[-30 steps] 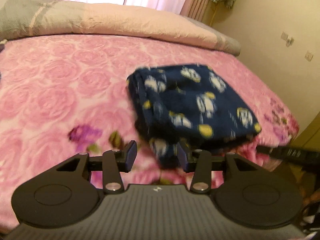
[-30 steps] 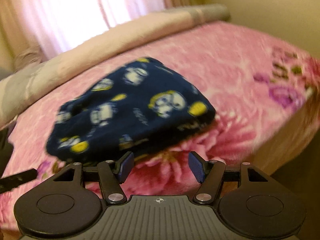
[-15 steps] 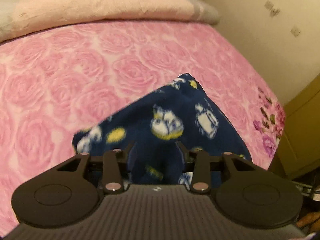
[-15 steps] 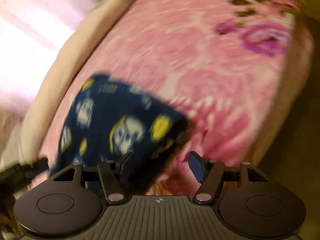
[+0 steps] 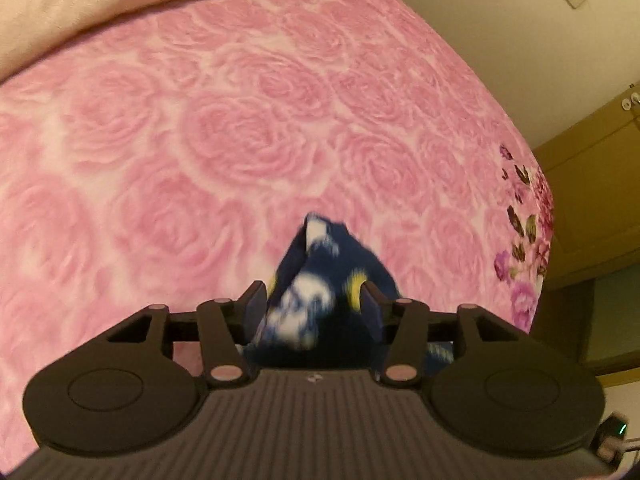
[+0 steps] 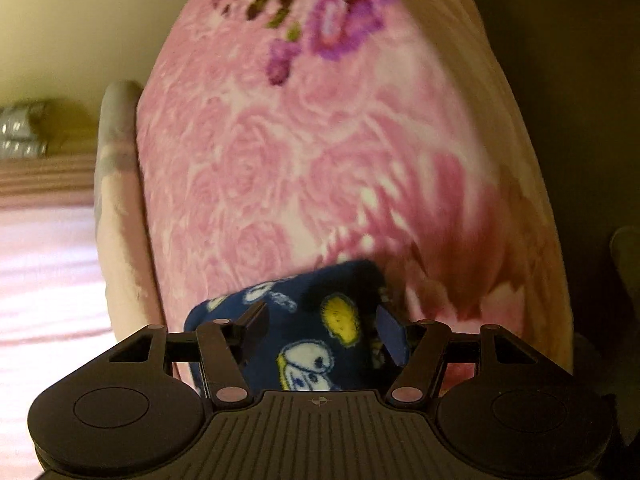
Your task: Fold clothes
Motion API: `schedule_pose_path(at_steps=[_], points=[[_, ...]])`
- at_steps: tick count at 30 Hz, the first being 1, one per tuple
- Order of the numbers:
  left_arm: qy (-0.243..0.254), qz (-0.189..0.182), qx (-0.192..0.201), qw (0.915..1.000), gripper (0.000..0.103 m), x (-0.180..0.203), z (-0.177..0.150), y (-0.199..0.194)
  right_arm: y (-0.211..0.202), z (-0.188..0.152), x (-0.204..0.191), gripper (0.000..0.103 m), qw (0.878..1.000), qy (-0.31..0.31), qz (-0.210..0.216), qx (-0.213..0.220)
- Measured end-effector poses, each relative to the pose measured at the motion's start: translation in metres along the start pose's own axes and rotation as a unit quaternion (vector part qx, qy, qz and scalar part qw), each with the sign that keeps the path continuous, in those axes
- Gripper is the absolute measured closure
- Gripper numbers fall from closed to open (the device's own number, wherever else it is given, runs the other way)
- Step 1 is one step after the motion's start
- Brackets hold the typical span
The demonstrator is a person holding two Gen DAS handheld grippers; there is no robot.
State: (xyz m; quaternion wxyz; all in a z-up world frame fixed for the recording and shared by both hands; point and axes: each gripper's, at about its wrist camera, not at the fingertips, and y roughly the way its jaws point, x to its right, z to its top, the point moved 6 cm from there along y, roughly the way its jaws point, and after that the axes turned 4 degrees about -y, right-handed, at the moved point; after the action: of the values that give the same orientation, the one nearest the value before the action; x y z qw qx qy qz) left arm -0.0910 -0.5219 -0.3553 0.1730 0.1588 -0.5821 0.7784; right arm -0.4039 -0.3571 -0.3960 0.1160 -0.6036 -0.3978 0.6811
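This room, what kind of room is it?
Most likely a bedroom. A wide bed under a pink rose blanket fills the view, a rolled pale quilt lies along its far edge, and a wooden wardrobe stands beside it. A folded navy cartoon-print garment rests on the blanket.

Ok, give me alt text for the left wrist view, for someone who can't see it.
A bunched navy garment with white and yellow cartoon prints sits between the fingers of the left gripper, whose jaws are opening. Behind it spreads a pink rose-patterned bedspread, with a cream wall beyond the bed.
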Motion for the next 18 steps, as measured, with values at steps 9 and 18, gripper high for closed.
schedule_pose_path(at_steps=[9, 18], points=[[0.014, -0.063, -0.053, 0.9965, 0.073, 0.010, 0.026, 0.064, 0.024, -0.004, 0.000, 0.048, 0.999, -0.023, 0.014, 0.022], [0.049, -0.080, 0.021, 0.9954, 0.089, -0.006, 0.018, 0.077, 0.026, -0.015, -0.010, 0.093, 0.986, -0.144, -0.030, 0.075]])
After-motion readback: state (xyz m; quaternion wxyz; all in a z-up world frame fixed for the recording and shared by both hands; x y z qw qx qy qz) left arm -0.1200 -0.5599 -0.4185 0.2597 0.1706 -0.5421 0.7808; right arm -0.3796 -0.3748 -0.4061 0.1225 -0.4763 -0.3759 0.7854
